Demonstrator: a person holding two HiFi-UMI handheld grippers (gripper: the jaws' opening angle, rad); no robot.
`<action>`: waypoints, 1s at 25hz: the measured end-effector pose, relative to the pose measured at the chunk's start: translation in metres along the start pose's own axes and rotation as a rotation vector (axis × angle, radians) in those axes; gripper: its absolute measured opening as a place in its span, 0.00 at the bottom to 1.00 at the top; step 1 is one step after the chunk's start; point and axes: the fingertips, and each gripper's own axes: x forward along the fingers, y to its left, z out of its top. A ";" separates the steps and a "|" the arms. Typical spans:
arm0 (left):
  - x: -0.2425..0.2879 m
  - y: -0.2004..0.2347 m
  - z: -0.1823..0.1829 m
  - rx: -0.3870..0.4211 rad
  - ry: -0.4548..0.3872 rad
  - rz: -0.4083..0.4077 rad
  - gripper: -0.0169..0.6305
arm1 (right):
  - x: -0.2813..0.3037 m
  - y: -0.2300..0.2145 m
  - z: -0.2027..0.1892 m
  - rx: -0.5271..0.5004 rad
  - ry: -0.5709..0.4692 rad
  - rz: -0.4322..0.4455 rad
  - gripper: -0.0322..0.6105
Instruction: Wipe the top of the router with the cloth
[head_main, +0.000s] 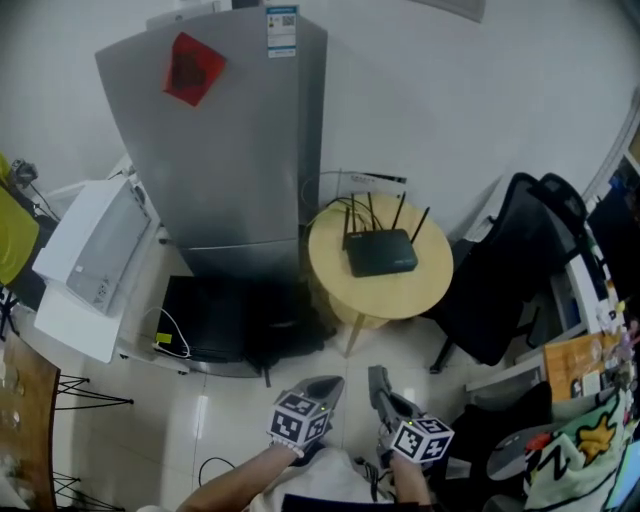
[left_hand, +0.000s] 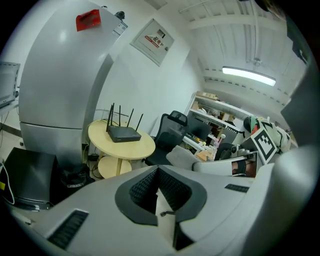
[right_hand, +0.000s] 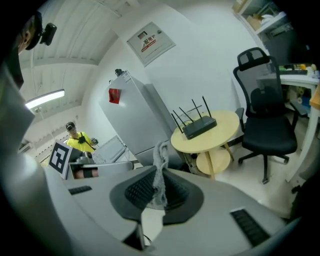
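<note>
White box-like appliance (head_main: 90, 255) is seen at far left, on pale glossy floor tiles (head_main: 400, 350). Next to it a tall grey fridge (head_main: 230, 150) is set vs. a white wall. A red sticker (head_main: 193, 68) is stuck near its top, print not legible. A white label w/ blue band (head_main: 282, 30) is fixed at the top edge, text too small to be read. A framed wall sign (left_hand: 156, 36) w/ red lettering is hung right of the fridge; chars can't be made out. L gripper (head_main: 322, 388) is held low over the floor, jaws clenched together, nothing between them. R gripper (head_main: 380, 385) is held just beside it, clamped on the cloth (right_hand: 160, 170), a grey rag standing up from the pads. The router (head_main: 380, 252), black, is set approx. mid-top of the round yellow table (head_main: 425, 290), well apart from both grippers. Its long axis is laid left-right in the head view, 4 antennas upright along its far edge, toward the wall. Black office chair (head_main: 510, 260) is parked at the table's right edge. Strip light (left_hand: 248, 76) is lit on the ceiling.
</note>
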 end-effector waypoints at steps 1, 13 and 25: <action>0.002 0.006 0.003 0.001 0.001 -0.002 0.02 | 0.009 0.003 0.006 -0.001 0.000 0.006 0.11; 0.029 0.054 0.022 -0.032 0.023 -0.008 0.02 | 0.045 -0.016 0.033 0.010 -0.004 -0.040 0.11; 0.078 0.089 0.063 -0.072 0.006 0.034 0.02 | 0.115 -0.058 0.095 0.015 -0.009 0.007 0.11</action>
